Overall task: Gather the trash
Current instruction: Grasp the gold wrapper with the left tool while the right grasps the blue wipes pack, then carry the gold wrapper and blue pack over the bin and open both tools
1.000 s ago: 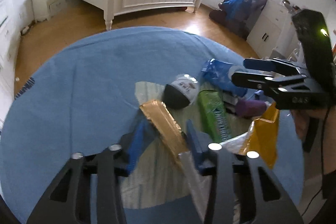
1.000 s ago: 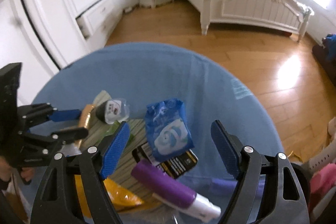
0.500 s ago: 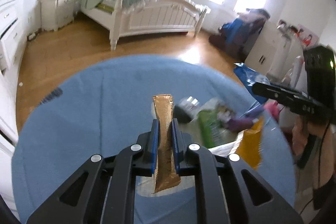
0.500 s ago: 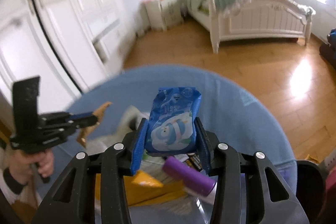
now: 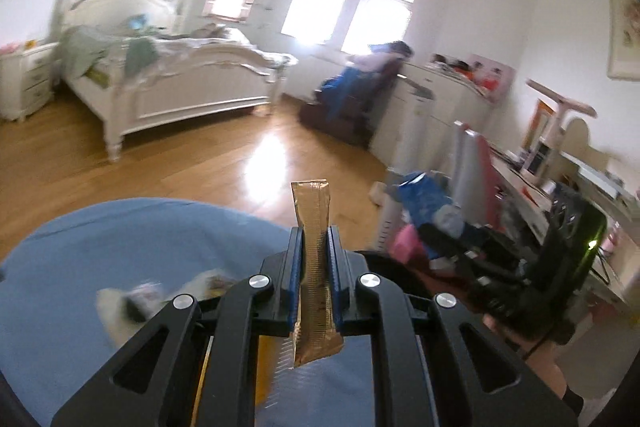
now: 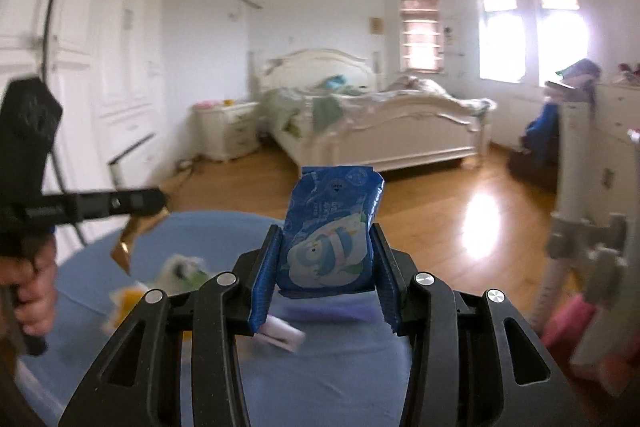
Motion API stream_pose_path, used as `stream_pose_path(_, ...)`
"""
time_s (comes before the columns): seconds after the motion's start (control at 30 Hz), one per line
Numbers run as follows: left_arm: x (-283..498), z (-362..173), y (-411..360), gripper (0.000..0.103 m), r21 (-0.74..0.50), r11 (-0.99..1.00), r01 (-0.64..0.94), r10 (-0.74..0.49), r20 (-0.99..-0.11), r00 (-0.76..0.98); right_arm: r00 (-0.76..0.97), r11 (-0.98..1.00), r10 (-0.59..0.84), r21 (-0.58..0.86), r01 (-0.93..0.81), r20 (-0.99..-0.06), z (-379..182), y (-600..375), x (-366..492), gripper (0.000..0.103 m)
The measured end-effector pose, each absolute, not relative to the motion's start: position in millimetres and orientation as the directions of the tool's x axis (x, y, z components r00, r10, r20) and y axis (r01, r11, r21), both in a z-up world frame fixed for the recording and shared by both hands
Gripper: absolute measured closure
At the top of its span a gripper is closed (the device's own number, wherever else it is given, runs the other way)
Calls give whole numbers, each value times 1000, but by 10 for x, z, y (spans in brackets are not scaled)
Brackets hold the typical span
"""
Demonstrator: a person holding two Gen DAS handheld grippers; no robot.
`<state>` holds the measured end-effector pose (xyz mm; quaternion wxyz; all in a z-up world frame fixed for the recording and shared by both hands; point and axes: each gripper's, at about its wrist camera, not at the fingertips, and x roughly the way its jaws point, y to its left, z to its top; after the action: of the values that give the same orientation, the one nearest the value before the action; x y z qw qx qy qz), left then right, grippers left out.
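So at this point I had both grippers loaded and lifted off the blue surface (image 6: pixel 328 379), room tilted up into view with the bed (image 6: pixel 372 123) and wood floor behind. I'd call this the carry step: pick done, drop-off not done.

Right gripper (image 6: pixel 326 267) had its jaws pinching the blue snack packet (image 6: pixel 332 231) from both sides, packet standing upright above the surface. Left gripper (image 5: pixel 315 267) had its jaws pressed onto the gold stick wrapper (image 5: pixel 314 267), which poked up past the tips and hung out below too.

The rest of the trash (image 6: pixel 176 275) sat on the surface, blurry; I could make out something yellow and a white-capped thing, not much else.

Next move, as I read it: swing both to a bin and let go. I couldn't clearly see a bin in either view, so finding it came first.
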<state>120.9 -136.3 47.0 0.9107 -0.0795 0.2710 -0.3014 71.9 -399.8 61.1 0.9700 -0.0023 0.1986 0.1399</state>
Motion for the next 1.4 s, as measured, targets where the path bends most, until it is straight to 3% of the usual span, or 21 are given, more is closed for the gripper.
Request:
stream_pose_path(0.43, 1486, 167, -2606, 90, -339, 693, 636, -705, -499, 504, 885, 995, 82, -20, -102, -458, 19, -4817, 654, 59)
stream_pose_path(1.2, 1896, -214, -3297, 89, -366, 650, 666, -715, -592, 372, 838, 999, 44, -1, -53, -544, -464, -5186, 953, 59)
stream_pose_path(1.27, 1932, -217, -3342, 86, -365, 653, 663, -712, -596, 372, 833, 999, 33, -10, -46, -552, -464, -5193, 991, 57)
stream_pose_path(1.3, 1951, -216, -3372, 83, -358, 660, 660, -702, -606, 373, 829, 999, 24, -16, -40, -559, -473, -5200, 1012, 48)
stream_pose_path(1.33, 1965, -211, -3392, 66, -351, 669, 655, -693, -614, 379, 828, 999, 13, -22, -30, -561, -485, -5215, 1026, 36)
stream_pose_path(1.37, 1974, -201, -3390, 37, -344, 684, 643, -681, -617, 394, 831, 999, 8, -22, -24, -557, -489, -5223, 1019, 31)
stream_pose_path(1.4, 1971, -182, -3366, 24, -347, 693, 632, -679, -609, 411, 833, 1000, 9, -20, -24, -553, -485, -5233, 1010, 28)
